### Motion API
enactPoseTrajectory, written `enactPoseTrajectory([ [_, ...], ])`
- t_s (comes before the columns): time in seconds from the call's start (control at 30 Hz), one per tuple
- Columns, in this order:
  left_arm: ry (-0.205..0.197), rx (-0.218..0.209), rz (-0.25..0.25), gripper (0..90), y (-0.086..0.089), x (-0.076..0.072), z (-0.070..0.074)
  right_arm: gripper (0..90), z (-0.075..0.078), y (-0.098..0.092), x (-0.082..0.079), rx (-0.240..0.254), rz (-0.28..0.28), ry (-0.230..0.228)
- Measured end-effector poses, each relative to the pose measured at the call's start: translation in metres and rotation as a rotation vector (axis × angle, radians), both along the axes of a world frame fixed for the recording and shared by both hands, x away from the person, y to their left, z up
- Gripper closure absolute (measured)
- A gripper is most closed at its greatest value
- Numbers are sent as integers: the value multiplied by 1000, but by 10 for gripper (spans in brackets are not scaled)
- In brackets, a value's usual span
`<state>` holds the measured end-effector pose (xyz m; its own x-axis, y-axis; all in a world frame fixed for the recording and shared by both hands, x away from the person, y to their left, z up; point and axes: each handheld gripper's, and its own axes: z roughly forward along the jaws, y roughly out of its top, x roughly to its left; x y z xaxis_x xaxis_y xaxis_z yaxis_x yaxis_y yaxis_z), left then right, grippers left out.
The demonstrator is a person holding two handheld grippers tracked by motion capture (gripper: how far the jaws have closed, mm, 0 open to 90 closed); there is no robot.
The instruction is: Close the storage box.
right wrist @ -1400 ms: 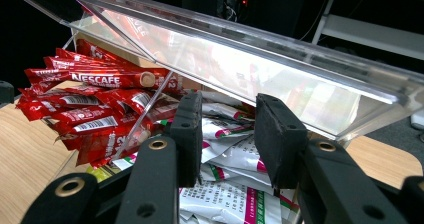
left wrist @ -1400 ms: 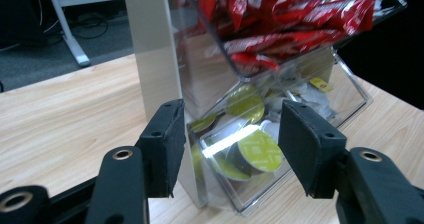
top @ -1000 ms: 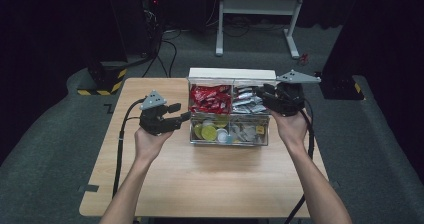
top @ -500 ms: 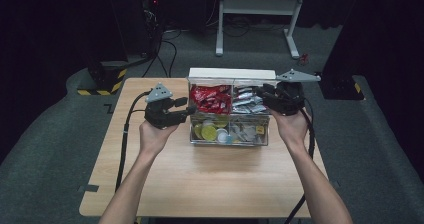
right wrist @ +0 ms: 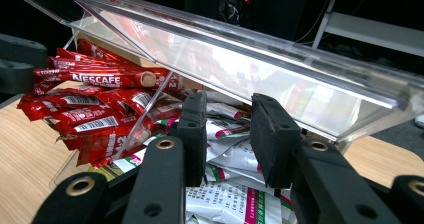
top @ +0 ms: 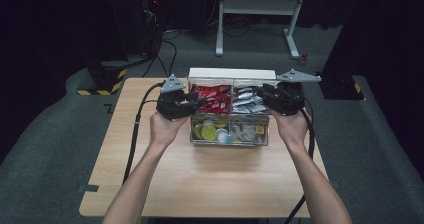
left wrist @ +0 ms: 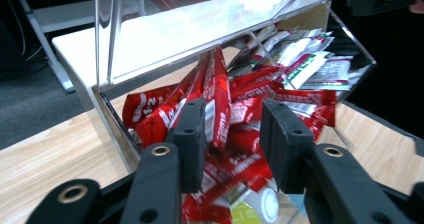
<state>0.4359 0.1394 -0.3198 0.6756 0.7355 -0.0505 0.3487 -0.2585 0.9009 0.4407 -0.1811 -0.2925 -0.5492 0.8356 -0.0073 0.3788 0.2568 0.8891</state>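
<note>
Room: dark floor, black cables and a white stand leg behind a light wooden table [top: 150, 169]; the person's forearms come in from the near edge
Organizer: clear acrylic box [top: 229, 140] with four compartments, standing between the two grippers; its raised lid [left wrist: 200, 24] slants just above both sets of jaws
Left gripper: left gripper [top: 196, 100] sits at the box's left end, tips over the rim of the far-left compartment; jaws have just been closing and stand at a narrow gap; a red stick lies in that gap, though whether the pads press on it I cannot tell
Red sticks: red Nescafe coffee sticks [left wrist: 235, 104] heaped directly ahead of and below the left jaws
Right gripper: right gripper [top: 264, 95] at the box's right end, reaching into the far-right compartment; jaws drawn close, nothing visibly pinched
White packets: white sachets [right wrist: 235, 184] with green and pink print, right under and ahead of the right jaws; the red sticks lie beyond the divider to their left
Near compartments: small round pods [top: 209, 130] and flat packets, below both grippers' tips
</note>
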Motion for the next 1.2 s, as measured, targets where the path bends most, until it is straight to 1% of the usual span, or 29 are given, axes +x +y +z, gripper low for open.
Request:
enactPoseTrajectory([
  [0.07, 3, -2, 1, 657, -1, 1, 0, 679, 0, 0, 0, 0, 0, 1],
  [0.13, 3, 17, 4, 671, -7, 4, 0, 681, 0, -1, 0, 0, 2, 1],
  [0.2, -1, 23, 4, 678, -8, 5, 0, 681, 0, 0, 0, -1, 1, 1],
  [0.27, 2, 20, 10, 693, -10, 7, 0, 682, 0, 0, 0, -2, 1, 0],
  [0.43, 20, 39, 18, 706, -12, 14, -4, 692, 0, -1, 1, 2, 5, 4],
  [0.53, 30, 38, 18, 715, -14, 17, -5, 690, 1, -1, 2, -8, 7, 9],
  [0.63, 24, 48, 18, 717, -16, 17, -5, 692, 0, 0, 2, -3, 6, 6],
  [0.83, 22, 52, 22, 734, -17, 19, -5, 695, -2, 1, 4, 3, 10, 11],
  [1.03, 10, 62, 17, 787, -18, 19, -6, 694, -2, 2, 4, 3, 11, 15],
  [1.07, 7, 68, 20, 801, -18, 19, -5, 694, -2, 1, 4, 8, 14, 14],
  [1.13, 10, 65, 19, 806, -18, 18, -5, 695, -2, 1, 5, 12, 18, 11],
  [1.2, 3, 66, 17, 823, -19, 18, -2, 697, -2, -1, 5, 18, 26, 15],
])
